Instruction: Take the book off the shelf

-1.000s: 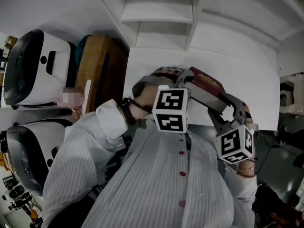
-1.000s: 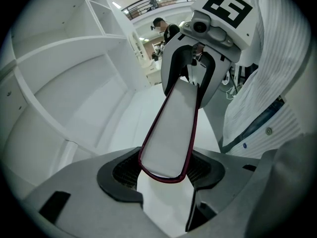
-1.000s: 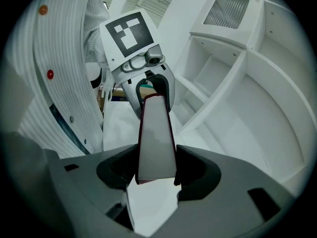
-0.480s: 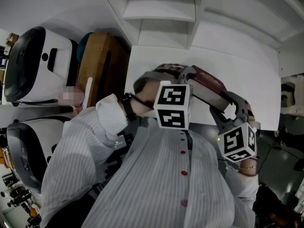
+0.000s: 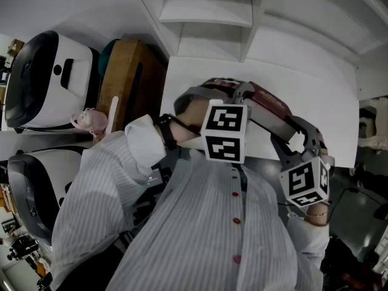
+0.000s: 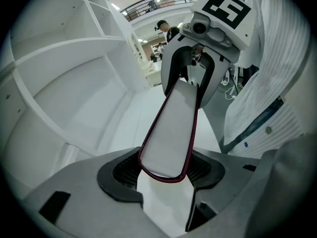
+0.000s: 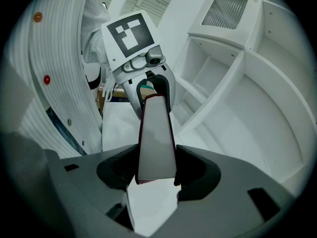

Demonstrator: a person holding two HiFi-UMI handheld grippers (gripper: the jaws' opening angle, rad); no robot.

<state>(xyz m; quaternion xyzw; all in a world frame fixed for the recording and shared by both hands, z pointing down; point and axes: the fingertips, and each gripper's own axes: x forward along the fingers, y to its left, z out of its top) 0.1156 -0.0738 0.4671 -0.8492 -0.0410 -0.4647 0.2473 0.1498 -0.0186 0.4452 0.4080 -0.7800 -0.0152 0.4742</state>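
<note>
A maroon-covered book (image 5: 268, 102) hangs above the white tabletop (image 5: 321, 102), gripped at both ends. My left gripper (image 5: 233, 91) is shut on one end and my right gripper (image 5: 291, 128) on the other. In the left gripper view the book's pale page edge (image 6: 171, 133) runs away from the jaws (image 6: 166, 168) to the right gripper (image 6: 190, 78) at its far end. The right gripper view shows the same thing mirrored: the book (image 7: 156, 138) sits clamped between the pads (image 7: 156, 175), with the left gripper (image 7: 148, 83) beyond.
White shelf compartments (image 5: 206, 11) stand empty behind the table. To the left are a wooden cabinet (image 5: 124, 77) and two white-and-black machines (image 5: 42, 83). The person's striped shirt (image 5: 200, 229) fills the lower part of the head view.
Both grippers and the book have drifted slightly right and down in the head view. Both grips are unchanged.
</note>
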